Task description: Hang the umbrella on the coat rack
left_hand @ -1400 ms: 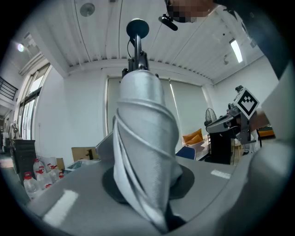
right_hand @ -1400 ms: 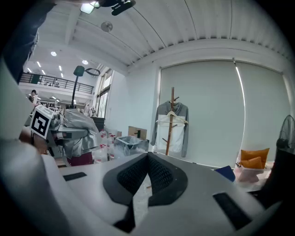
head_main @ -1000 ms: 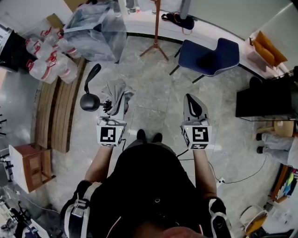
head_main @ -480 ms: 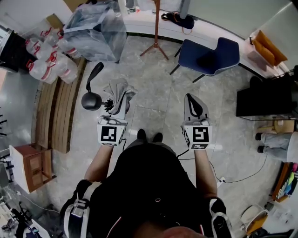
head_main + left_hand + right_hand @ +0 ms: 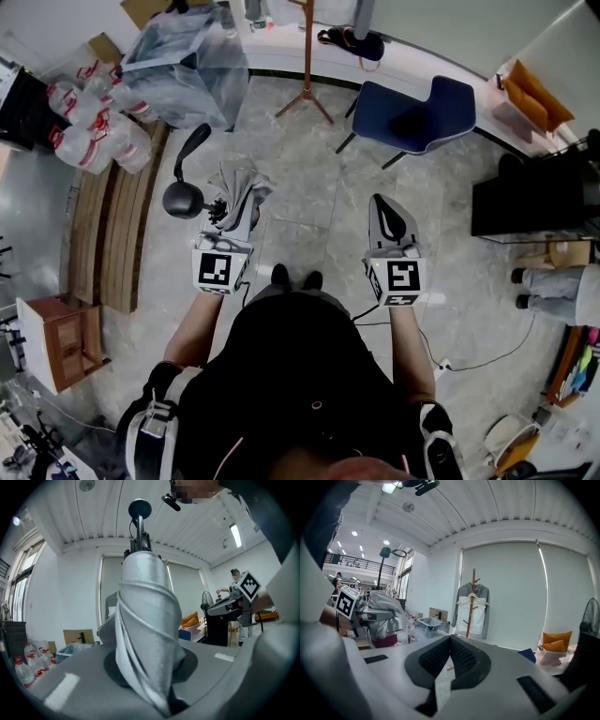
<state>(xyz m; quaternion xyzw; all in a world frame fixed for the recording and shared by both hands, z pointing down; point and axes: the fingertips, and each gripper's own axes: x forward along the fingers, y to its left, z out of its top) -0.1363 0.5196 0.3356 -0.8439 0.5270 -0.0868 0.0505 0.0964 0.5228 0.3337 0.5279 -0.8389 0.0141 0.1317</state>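
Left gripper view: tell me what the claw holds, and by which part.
The left claw is shut on the folded grey umbrella, gripping its wrapped fabric canopy; the black knobbed end points up. The right claw is shut, empty.

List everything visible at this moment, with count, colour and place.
umbrella: one, grey with black handle, folded, in the left gripper
coat rack: one, wooden, by the far wall
garment: one, grey and white, hanging on the coat rack
chair: one, blue, right of the coat rack
plastic bag: one, clear, far left
bottle packs: several, clear with red, left edge
bench: one, wooden, left floor
left gripper: one, grey, shut on the umbrella
right gripper: one, grey, shut, empty
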